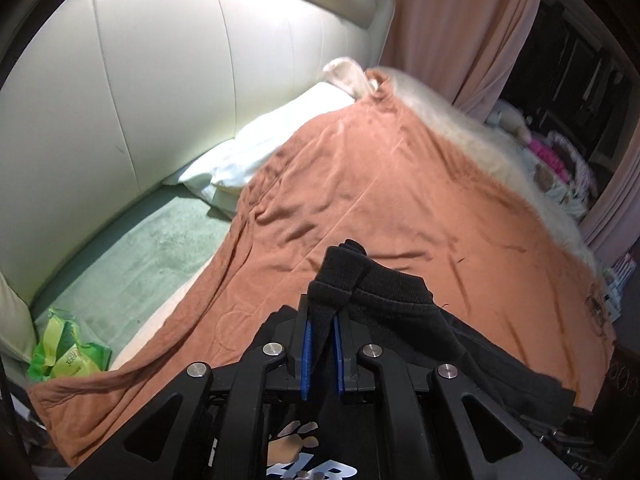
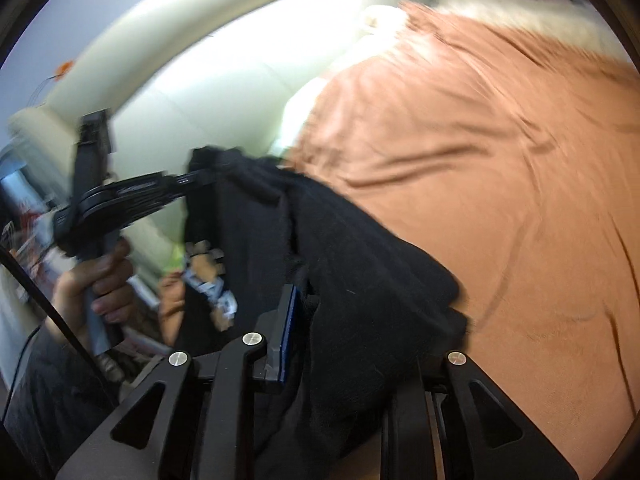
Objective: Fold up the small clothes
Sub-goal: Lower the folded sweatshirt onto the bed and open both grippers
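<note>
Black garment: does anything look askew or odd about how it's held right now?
Nothing looks damaged. The black garment is pinched by both the left gripper and the right gripper, hanging bunched rather than flat above the orange blanket. The right wrist view is motion-blurred.

black garment [image 2: 352,248] | pinched by both hand-held grippers: right [image 2: 308,320], left [image 2: 200,178] | over orange blanket [image 2: 500,160]

Ahead of you the orange blanket [image 1: 400,208] lies open and flat across the bed. White pillows [image 1: 272,140] and the cream headboard [image 1: 160,80] close off the far left; a green packet [image 1: 68,354] sits near left, clutter [image 1: 560,168] far right
</note>
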Tool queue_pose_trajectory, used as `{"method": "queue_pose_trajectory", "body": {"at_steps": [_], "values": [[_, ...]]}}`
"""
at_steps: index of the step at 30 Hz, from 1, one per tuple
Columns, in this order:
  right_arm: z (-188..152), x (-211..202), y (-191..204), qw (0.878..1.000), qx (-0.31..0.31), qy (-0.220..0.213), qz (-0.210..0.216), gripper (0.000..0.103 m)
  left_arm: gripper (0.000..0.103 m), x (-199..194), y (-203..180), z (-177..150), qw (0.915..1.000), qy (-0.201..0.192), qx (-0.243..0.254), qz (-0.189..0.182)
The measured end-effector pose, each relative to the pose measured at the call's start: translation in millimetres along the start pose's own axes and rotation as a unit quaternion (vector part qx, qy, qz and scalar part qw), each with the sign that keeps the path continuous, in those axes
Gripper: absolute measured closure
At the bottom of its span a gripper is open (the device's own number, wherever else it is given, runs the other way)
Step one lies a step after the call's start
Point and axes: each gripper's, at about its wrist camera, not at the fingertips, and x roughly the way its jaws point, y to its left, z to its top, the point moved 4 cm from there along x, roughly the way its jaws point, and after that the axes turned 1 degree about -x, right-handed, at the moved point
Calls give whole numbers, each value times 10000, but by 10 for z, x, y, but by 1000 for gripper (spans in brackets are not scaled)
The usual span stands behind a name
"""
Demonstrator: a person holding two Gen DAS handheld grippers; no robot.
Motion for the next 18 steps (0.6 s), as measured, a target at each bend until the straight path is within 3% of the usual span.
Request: {"method": "queue_pose_trajectory", "body": {"at_steps": [1,2,4,6,10,12,13,15,17,18], "values": [[-9,-7,-167,9999,106,43,-96,67,89,120,1,-37,9998,164,49,93],[-21,-67,-351,9996,188,11,-187,37,83,205,7,-75,9995,272,65,170],[-45,-239,-593,9993,188,-146,-284,18,76,259,32,-125,9993,235,33,290],[-110,-401,-806,9994,236,-101,-238,18,68,244,66,-146,9994,191,-72,267],[-88,-419,-735,9996,200,-34,-212,18,65,76,90,-163,9995,62,-295,113],[-139,-628,-764,9996,109,-74,-254,18,62,-18,71,-201,9994,77,-277,175],[-161,-525,-580,9996,69,-83,-249,18,62,-56,52,-215,9995,73,-258,180],[-224,-724,-512,9997,18,-83,-244,18,61,-153,26,-261,9995,38,-276,140],[-354,-219,131,9995,-81,-74,-299,18,60,-273,1,-336,9994,23,-336,73],[-387,-274,165,9993,-103,-86,-342,18,60,-361,-20,-389,9994,6,-356,54]]}}
